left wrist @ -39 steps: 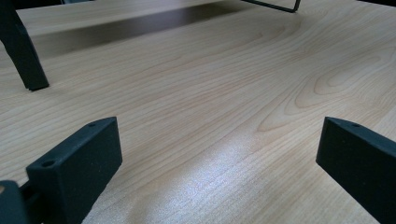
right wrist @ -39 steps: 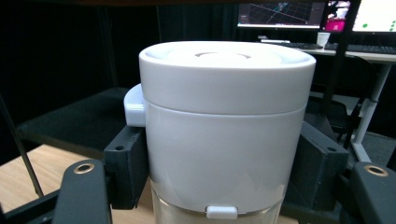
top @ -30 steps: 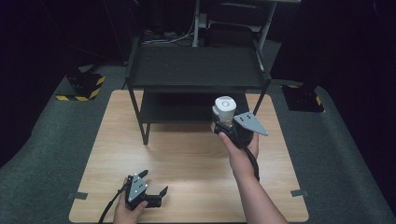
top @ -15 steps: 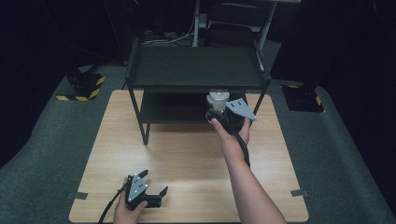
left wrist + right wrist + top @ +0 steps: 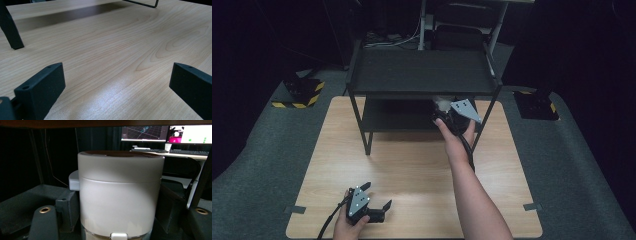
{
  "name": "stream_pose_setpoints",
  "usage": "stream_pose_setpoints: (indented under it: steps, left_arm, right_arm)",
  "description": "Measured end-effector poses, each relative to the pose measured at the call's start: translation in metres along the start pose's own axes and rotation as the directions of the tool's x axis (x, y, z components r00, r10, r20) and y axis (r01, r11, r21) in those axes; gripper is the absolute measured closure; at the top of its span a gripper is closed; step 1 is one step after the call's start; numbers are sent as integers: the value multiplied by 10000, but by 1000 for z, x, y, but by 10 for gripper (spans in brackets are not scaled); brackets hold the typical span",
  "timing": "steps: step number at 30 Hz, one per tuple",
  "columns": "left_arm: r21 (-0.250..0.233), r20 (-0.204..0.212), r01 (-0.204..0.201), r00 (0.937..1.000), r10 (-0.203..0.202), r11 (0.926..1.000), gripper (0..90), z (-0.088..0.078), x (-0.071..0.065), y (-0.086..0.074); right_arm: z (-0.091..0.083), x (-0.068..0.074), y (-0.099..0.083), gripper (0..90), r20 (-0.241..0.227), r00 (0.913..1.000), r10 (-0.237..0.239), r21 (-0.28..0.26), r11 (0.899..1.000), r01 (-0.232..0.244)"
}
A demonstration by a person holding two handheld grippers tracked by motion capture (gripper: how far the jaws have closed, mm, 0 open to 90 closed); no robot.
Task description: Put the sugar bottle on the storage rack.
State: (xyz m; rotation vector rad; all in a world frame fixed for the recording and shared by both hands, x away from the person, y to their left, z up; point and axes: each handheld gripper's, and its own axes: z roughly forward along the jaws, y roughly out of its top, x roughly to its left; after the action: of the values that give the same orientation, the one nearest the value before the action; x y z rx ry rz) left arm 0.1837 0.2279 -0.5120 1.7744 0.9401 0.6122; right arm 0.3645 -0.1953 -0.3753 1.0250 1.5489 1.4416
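Observation:
A white cylindrical jar (image 5: 120,195) with a lid stands upright between the jaws of my right gripper (image 5: 117,207), which is shut on it. In the high view that right gripper (image 5: 447,111) reaches under the top of the black two-level shelf (image 5: 422,72), over its lower level, and only a sliver of the white jar (image 5: 441,102) shows beneath the top's edge. My left gripper (image 5: 377,212) rests low on the wooden table (image 5: 407,165) near its front left. Its jaws stand wide open over bare wood in the left gripper view, left gripper (image 5: 117,85).
The black shelf stands on the far half of the table; one leg (image 5: 11,32) shows in the left gripper view. Black-and-yellow floor blocks (image 5: 299,92) lie beside the table. Monitors (image 5: 165,133) and a chair (image 5: 182,175) stand behind the shelf.
My right gripper has carried the jar forward and down, from above the table in front of the shelf to under the shelf's top. The left gripper has stayed still.

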Motion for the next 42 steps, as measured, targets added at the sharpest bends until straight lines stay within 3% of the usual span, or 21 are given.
stream_pose_setpoints:
  steps: [10,20,32,38,39,40,42]
  left_arm:
    - [-25,28,78,10000,-78,10000,5,0,0,-1]
    - [-36,32,59,10000,-59,10000,5,0,1,-1]
    - [-26,34,54,10000,-54,10000,5,-1,1,-1]
    - [-70,37,68,10000,-67,10000,5,0,1,-1]
    - [-71,33,40,10000,-40,10000,5,0,1,-1]
    - [-71,32,39,10000,-39,10000,5,0,1,-1]
    - [-73,35,64,10000,-64,10000,5,0,0,-1]
  right_arm:
    - [9,2,-1,313,-13,10000,13,-307,9995,-13]
    - [10,2,-3,313,-75,10000,-7,-147,9999,6]
    - [7,3,-14,281,-54,10000,-81,-478,9988,79]
    - [4,2,-14,180,-13,9999,112,-441,9990,-112]
    - [4,1,-14,168,-71,9998,201,-430,9989,-204]
    - [3,-1,-15,102,-129,9998,164,-425,9990,-169]
    - [1,-2,-15,98,-325,9995,65,-393,9992,-78]
